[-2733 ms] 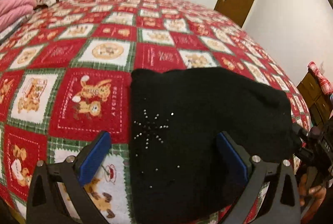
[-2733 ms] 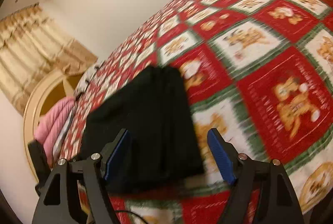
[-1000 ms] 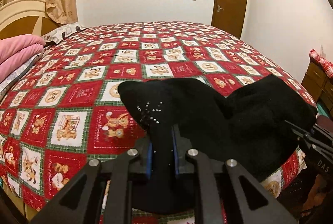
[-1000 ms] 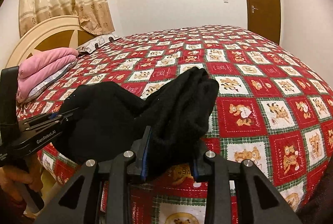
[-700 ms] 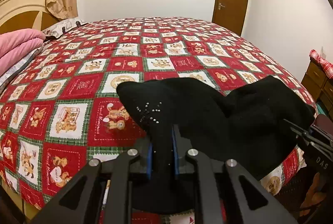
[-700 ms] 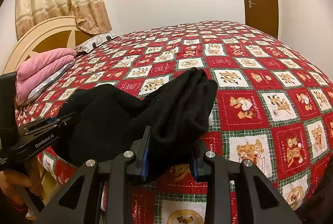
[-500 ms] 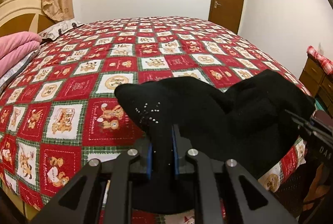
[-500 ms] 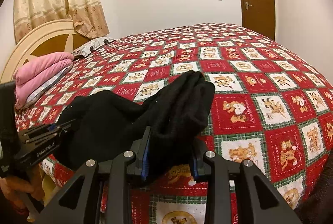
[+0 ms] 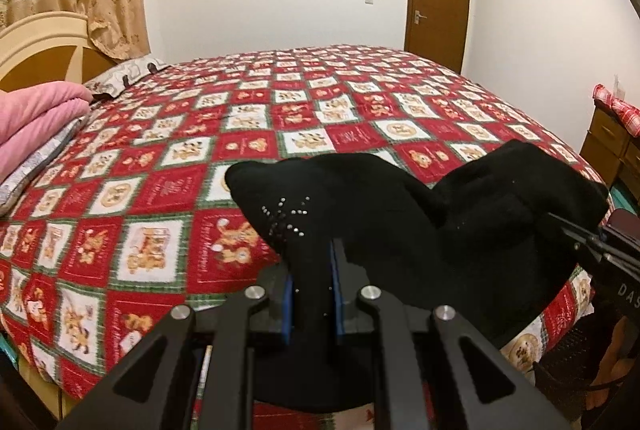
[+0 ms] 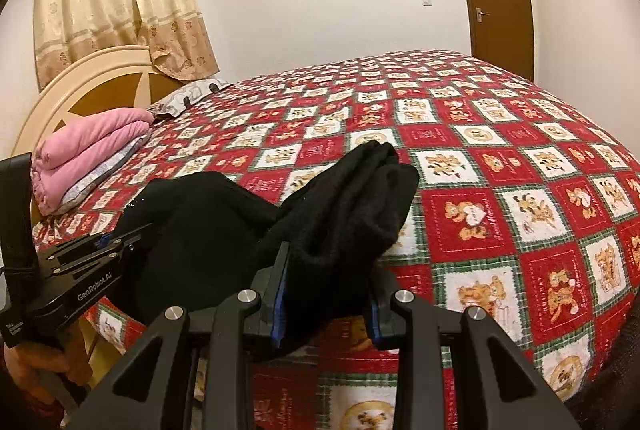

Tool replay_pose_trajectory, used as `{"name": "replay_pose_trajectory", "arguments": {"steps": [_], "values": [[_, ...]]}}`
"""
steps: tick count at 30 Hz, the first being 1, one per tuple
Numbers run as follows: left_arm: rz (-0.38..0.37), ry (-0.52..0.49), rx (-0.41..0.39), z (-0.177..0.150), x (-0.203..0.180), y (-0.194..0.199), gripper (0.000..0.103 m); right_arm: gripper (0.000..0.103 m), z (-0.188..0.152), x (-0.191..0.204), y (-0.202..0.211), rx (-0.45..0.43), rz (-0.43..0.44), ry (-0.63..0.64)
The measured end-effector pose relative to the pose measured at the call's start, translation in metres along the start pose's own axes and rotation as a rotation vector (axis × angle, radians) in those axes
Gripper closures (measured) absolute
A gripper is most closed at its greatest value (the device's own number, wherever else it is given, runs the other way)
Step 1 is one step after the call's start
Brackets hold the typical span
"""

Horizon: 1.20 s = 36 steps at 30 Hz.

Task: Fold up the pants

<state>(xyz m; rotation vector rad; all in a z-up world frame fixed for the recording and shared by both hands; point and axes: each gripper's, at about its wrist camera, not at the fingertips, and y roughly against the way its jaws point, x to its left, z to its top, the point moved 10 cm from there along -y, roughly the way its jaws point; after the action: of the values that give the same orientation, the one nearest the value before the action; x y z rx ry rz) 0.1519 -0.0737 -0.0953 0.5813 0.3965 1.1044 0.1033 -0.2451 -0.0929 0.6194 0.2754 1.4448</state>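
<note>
Both of my grippers are clamped on the black pants [image 9: 400,222], which sit bunched at the near edge of the bed [image 9: 304,102], toward its near right corner in the left view. My left gripper [image 9: 310,294] has its blue pads pinched tight on a thin fold just below the small studs. My right gripper [image 10: 326,294] bites a much thicker wad, its jaws held apart by the bulk. Between the two the cloth sags in a dark heap, part of it draped over the mattress edge.

Here's the risk as I judge it: that thick right-hand bundle may be several layers, so lifting could drop an inner one. Pull unevenly and the fold goes crooked. And with cloth already overhanging, any slack could slide the whole lot off the bed.
</note>
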Motion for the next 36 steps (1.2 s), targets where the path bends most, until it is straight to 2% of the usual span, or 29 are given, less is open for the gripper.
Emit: {"name": "replay_pose_trajectory", "arguments": {"steps": [9, 17, 36], "values": [[0.046, 0.026, -0.008, 0.001, 0.028, 0.002, 0.087, 0.071, 0.008, 0.037, -0.013, 0.014, 0.054, 0.041], [0.098, 0.089, -0.022, 0.009, 0.07, 0.004, 0.087, 0.071, 0.025, 0.078, -0.03, 0.008, 0.116, 0.099], [0.257, 0.148, -0.085, 0.053, 0.175, -0.007, 0.087, 0.071, 0.085, 0.175, -0.092, -0.044, 0.24, 0.207]]}}
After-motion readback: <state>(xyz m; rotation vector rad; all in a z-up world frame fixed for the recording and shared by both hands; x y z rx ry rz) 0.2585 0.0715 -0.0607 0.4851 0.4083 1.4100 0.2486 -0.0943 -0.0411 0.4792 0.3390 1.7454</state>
